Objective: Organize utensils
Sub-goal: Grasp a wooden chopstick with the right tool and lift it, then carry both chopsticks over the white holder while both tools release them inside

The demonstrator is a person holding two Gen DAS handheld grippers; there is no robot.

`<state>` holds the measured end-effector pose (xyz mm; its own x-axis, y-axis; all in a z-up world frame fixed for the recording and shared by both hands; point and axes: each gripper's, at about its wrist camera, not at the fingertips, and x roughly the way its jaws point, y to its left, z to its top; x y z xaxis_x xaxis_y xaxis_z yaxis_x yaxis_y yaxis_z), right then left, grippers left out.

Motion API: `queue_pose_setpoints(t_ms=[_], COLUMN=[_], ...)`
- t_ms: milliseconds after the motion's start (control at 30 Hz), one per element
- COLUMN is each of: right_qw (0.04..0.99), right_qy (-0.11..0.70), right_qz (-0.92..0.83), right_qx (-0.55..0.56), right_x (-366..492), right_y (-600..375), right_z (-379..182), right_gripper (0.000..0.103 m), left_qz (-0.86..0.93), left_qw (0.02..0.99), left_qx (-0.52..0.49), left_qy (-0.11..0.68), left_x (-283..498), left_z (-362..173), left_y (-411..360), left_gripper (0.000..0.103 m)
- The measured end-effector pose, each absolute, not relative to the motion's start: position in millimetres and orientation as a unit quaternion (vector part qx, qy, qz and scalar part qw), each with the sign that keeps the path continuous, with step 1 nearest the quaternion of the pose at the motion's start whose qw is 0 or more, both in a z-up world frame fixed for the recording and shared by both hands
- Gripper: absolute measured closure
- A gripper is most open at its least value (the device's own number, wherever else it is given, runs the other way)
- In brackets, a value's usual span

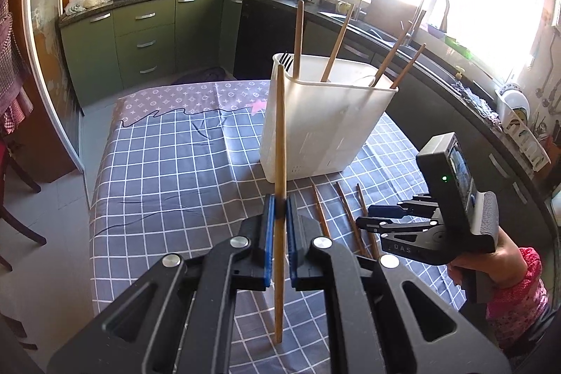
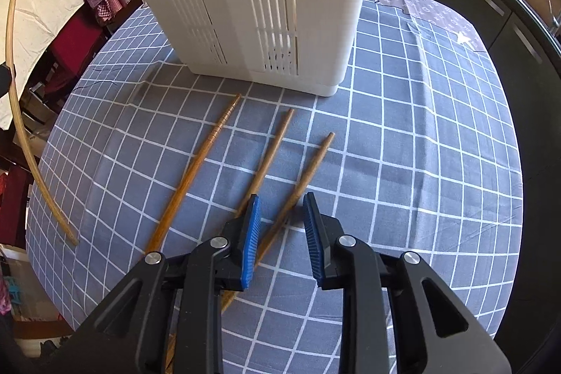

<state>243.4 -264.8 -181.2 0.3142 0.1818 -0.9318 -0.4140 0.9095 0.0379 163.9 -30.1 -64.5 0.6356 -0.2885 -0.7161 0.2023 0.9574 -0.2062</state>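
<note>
My left gripper is shut on a wooden chopstick, held upright above the table, near the white utensil holder. The holder stands on the checked tablecloth and has several chopsticks and a fork in it. Three more chopsticks lie on the cloth in front of the holder. My right gripper is open, low over them, with its fingertips on either side of the rightmost chopstick. The held chopstick shows at the left edge of the right wrist view.
The table carries a blue checked cloth. Green kitchen cabinets and a counter with pots and a sink run behind and to the right. A wooden chair stands at the left.
</note>
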Motion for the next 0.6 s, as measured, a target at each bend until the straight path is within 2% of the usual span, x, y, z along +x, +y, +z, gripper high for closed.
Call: queue_pose_setpoints(t_ms=[33, 167, 333, 600], right_qw=[0.806, 0.808, 0.824, 0.868], right_qy=[0.552, 0.551, 0.527, 0.444], right_qz=[0.185, 0.187, 0.196, 0.221], right_qx=[-0.11, -0.099, -0.074, -0.032], right_x=[243.1, 245.2, 240.2, 202.7], right_y=[-262.5, -263.2, -276.1, -305.2], right_z=[-181.6, -182.0, -162.6, -86.6], right_gripper=[0.089, 0.097, 0.097, 0.097], left_qz=[-0.136, -0.139, -0.141, -0.152], left_qw=[0.903, 0.904, 0.905, 0.91], left_qx=[-0.052, -0.049, -0.045, -0.038], left_qy=[0.404, 0.401, 0.398, 0.385], left_x=[163.0, 159.6, 156.7, 146.9], left_z=[-63.9, -62.1, -59.2, -45.9], left_y=[-30.3, -30.0, -31.8, -36.2], left_gripper=[0.096, 0.096, 0.096, 0.096])
